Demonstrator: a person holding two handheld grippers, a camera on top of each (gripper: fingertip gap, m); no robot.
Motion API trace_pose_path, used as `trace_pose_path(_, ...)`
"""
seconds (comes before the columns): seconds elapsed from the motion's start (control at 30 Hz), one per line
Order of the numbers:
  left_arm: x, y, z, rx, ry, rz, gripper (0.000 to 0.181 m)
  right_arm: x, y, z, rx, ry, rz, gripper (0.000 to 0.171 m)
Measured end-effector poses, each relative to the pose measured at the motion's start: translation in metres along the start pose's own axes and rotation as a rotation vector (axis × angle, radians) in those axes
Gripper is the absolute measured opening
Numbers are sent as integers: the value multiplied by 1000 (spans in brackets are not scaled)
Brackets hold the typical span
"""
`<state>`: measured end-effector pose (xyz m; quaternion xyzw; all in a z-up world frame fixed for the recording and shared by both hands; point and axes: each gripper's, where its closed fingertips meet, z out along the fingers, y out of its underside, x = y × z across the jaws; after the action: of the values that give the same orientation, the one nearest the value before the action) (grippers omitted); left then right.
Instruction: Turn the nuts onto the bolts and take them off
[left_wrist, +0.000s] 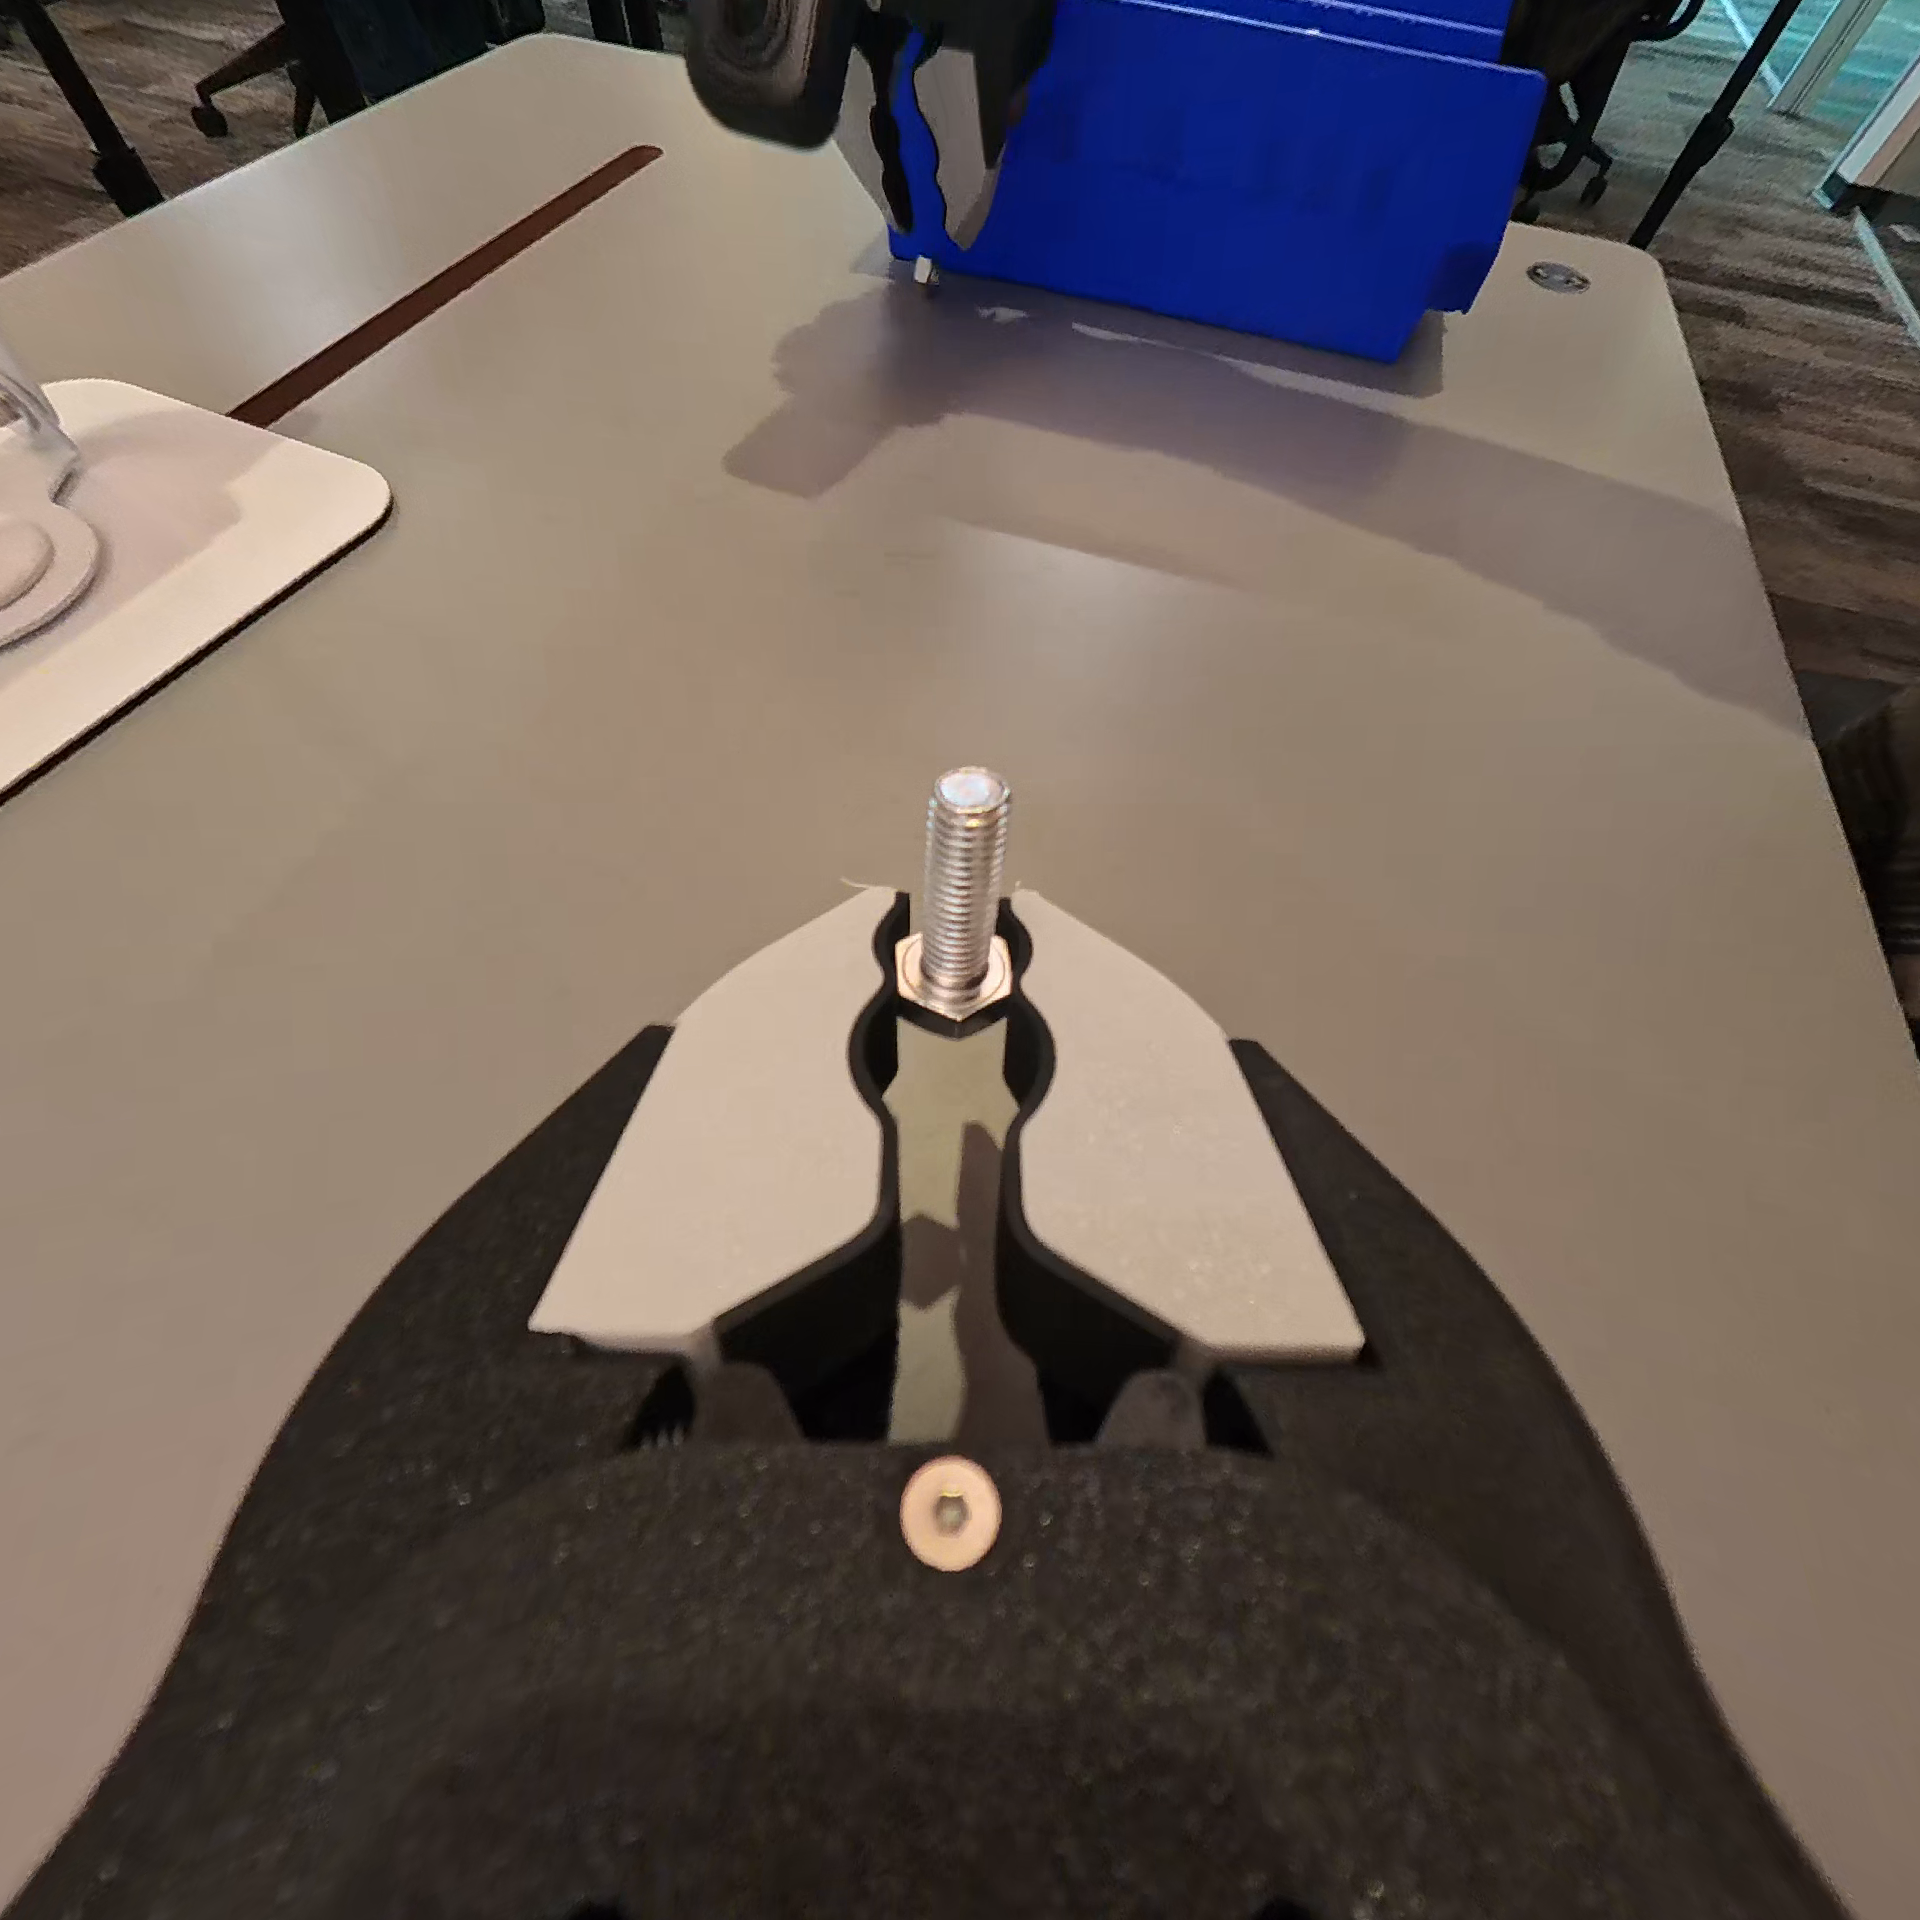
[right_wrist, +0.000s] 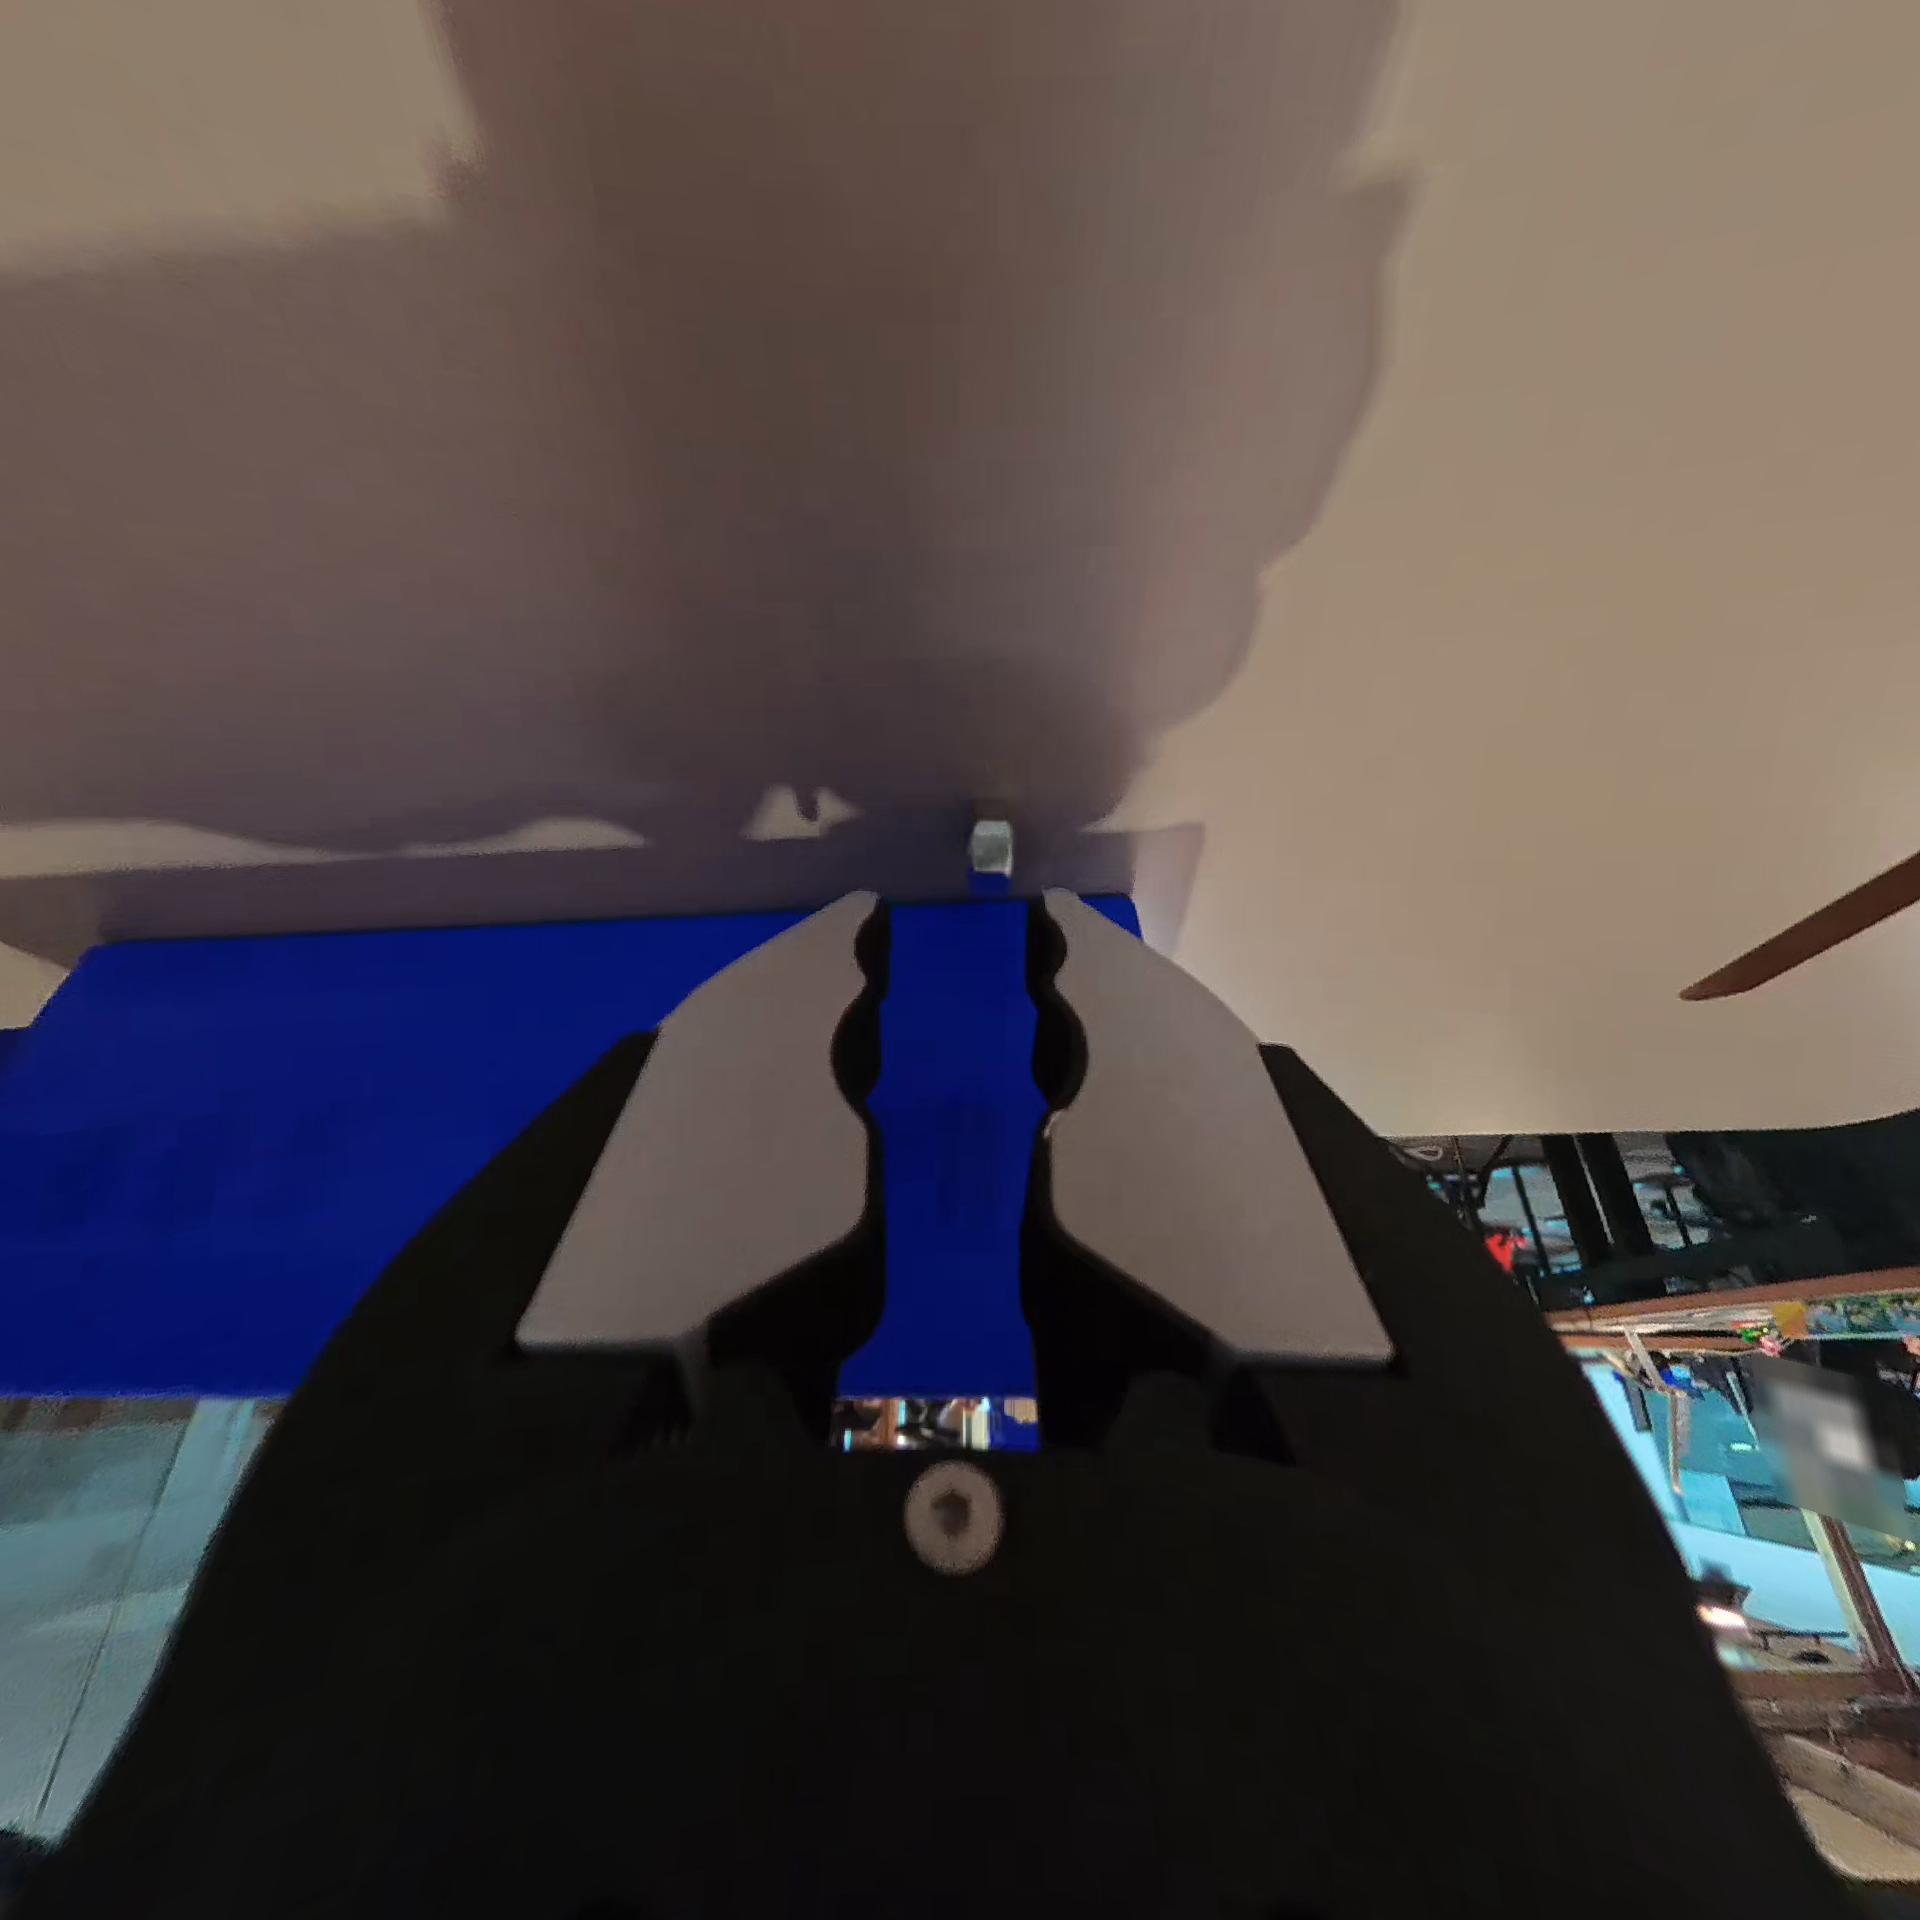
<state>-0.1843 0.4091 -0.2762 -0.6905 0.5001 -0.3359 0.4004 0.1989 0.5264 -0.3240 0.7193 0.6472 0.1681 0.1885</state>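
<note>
My left gripper (left_wrist: 951, 925) is shut on a silver bolt (left_wrist: 966, 873). The jaws clamp its hex end and the threaded shank points forward past the fingertips, bare of any nut along its length. My right gripper (right_wrist: 956, 904) is open and empty, its jaws a narrow gap apart. A small silver nut (right_wrist: 992, 844) lies on the table just beyond its fingertips, against the blue bin (right_wrist: 312, 1122). In the left wrist view the right gripper (left_wrist: 940, 197) hangs point-down over that nut (left_wrist: 925, 275) at the bin's near left corner.
The blue plastic bin (left_wrist: 1247, 177) stands at the table's far edge. A white mat (left_wrist: 208, 520) with a clear glass (left_wrist: 31, 436) lies at the left. A dark slot (left_wrist: 447, 281) runs across the grey table (left_wrist: 1247, 831). Office chairs stand beyond. My hands' fingertips stand some 40 centimeters from each other. About 20 centimeters separates my right fingertips from the dark slot (left_wrist: 447, 281).
</note>
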Motion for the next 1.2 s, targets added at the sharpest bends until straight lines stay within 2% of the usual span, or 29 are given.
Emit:
trace_pose_path(0.2, -2, 2, 1, -6, -5, -7, 15, 4, 2, 17, -123, -24, 1, 24)
trace_pose_path(0.37, -4, 2, 0, -7, -13, -10, 15, 4, -4, 22, -124, -22, 36, 8)
trace_pose_path(0.47, -7, 3, -2, -6, -23, -15, 15, -1, -24, 3, 23, -12, 131, 8)
trace_pose_path(0.57, -10, -1, -6, 16, -32, -24, 15, -26, -80, -42, 372, -73, 220, 8)
trace_pose_path(0.7, -12, -8, -12, 54, -45, -22, 15, -100, -174, -125, 906, -324, 235, 8)
trace_pose_path(0.77, -12, -9, -13, 65, -41, -22, 15, -141, -210, -153, 1059, -478, 203, 8)
trace_pose_path(0.87, -10, -9, -11, 72, -30, -11, 15, -178, -246, -167, 1136, -699, 191, 8)
trace_pose_path(0.97, -9, -8, -10, 65, -31, -1, 15, -182, -264, -161, 1139, -797, 234, 8)
trace_pose_path(1.2, -8, -11, -13, 82, -25, -4, 15, -175, -275, -137, 1116, -697, 221, 8)
